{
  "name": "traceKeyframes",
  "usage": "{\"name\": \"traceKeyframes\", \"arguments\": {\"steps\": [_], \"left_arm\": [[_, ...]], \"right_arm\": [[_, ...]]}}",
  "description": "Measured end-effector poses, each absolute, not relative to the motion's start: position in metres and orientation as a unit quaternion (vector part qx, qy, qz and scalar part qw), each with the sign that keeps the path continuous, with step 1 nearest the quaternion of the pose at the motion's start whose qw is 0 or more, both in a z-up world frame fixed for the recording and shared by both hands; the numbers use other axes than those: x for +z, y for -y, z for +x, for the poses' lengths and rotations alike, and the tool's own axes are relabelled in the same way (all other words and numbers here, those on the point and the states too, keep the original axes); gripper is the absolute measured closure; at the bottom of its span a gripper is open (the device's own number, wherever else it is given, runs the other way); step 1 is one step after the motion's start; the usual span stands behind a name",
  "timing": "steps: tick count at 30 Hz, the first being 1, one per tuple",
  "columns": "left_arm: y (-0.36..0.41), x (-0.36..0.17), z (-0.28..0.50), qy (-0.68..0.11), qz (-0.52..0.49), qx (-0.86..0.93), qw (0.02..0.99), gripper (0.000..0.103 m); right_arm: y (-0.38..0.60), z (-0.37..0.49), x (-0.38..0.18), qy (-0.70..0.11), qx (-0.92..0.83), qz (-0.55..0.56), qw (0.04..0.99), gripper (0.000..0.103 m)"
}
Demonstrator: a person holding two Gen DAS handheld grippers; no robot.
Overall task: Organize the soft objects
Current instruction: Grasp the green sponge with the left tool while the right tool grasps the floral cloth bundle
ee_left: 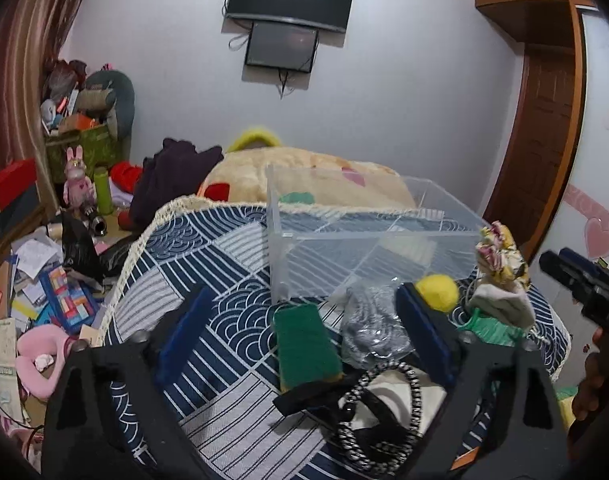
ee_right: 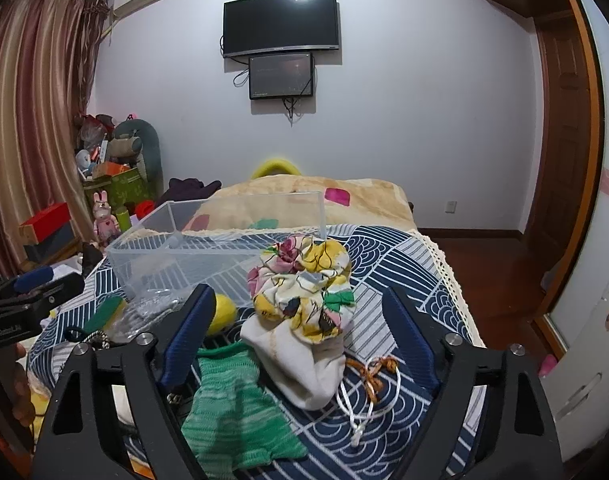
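a: both claws hang wide and empty over the bed. the left gripper (ee_left: 300, 336) has its jaws spread around the green sponge (ee_left: 304, 344) and the crinkly silver bag (ee_left: 374, 326), touching neither as far as i can see.

b: and the right gripper (ee_right: 300, 340)?

a: spread too, nothing in it. the floral scrunchie (ee_right: 304, 286) sits between its fingers, perched on top of a white sock (ee_right: 304, 368). a green knit cloth (ee_right: 236, 408) lies low by its left finger, and the yellow ball (ee_right: 223, 314) is just past that finger's tip.

b: where do they all go?

a: my guess is the clear box (ee_right: 208, 248), standing on the patterned bedspread (ee_right: 396, 268) just behind the pile. it looks empty from here.

b: how will that scrunchie handle?

a: light and squashy, i'd say. it'll collapse under the pads, so pinch across the bunched middle, not a loose frill. it may drag the sock up with it, since they touch.

b: the sponge?

a: light, springy, grips well. take it across its narrow width. the silver bag looks slippery, and the black-and-white cord (ee_left: 378, 408) nearer the camera is floppy; it would dangle.
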State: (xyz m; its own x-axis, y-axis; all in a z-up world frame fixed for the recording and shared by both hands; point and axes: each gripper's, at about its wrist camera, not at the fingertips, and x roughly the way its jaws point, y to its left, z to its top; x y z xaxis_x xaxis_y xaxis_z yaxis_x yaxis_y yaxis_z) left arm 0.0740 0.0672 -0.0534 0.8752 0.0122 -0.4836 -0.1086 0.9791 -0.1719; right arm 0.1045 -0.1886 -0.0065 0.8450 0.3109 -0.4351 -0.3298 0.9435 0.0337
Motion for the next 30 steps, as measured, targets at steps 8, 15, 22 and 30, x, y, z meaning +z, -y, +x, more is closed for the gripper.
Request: {"name": "traceKeyframes", "arguments": {"steps": [8, 15, 22, 30], "left_arm": [[-0.070, -0.076, 0.090, -0.293, -0.103, 0.024, 0.950, 0.022], [-0.074, -0.093, 0.100, -0.326, -0.115, 0.007, 0.938, 0.039], [-0.074, -0.100, 0.102, -0.338, -0.138, -0.017, 0.931, 0.062], [-0.067, -0.087, 0.092, -0.316, -0.124, -0.014, 0.941, 0.065]], "right_arm": [[0.190, 0.132, -0.010, -0.263, 0.173, -0.010, 0.949, 0.032], [0.184, 0.145, -0.027, -0.301, 0.172, -0.013, 0.938, 0.053], [0.187, 0.144, -0.030, -0.307, 0.178, -0.014, 0.935, 0.073], [0.188, 0.139, -0.024, -0.292, 0.181, -0.011, 0.939, 0.086]]}}
